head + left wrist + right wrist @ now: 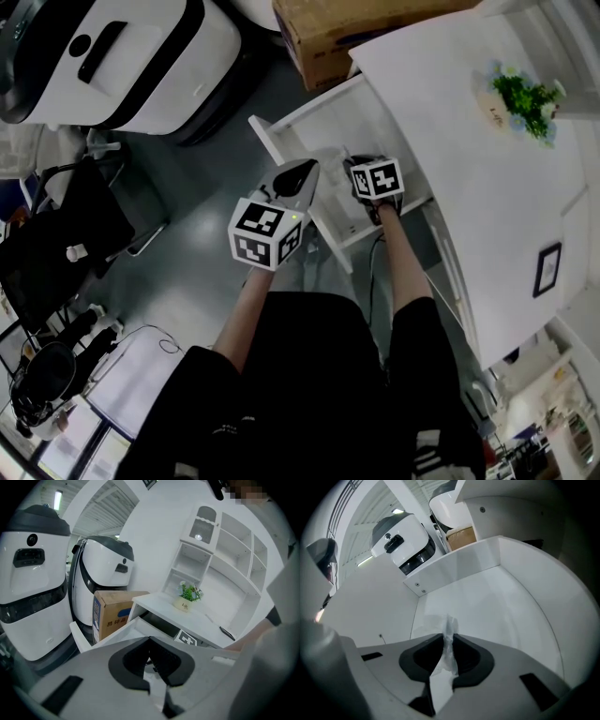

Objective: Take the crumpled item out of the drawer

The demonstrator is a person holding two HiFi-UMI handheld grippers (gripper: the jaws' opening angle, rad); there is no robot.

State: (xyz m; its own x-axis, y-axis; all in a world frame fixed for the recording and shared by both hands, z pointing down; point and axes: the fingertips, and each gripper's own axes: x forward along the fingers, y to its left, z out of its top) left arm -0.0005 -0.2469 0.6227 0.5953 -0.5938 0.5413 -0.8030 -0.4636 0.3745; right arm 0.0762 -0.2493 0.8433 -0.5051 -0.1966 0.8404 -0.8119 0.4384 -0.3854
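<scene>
Right claw on one crumpled item

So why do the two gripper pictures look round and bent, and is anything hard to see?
Right gripper view: the wide lens bows the drawer walls, corners go black, and the white crumpled tissue is pale against white. Left gripper view: same bending of the shelves. Head view: sharpest, least bent.
</scene>
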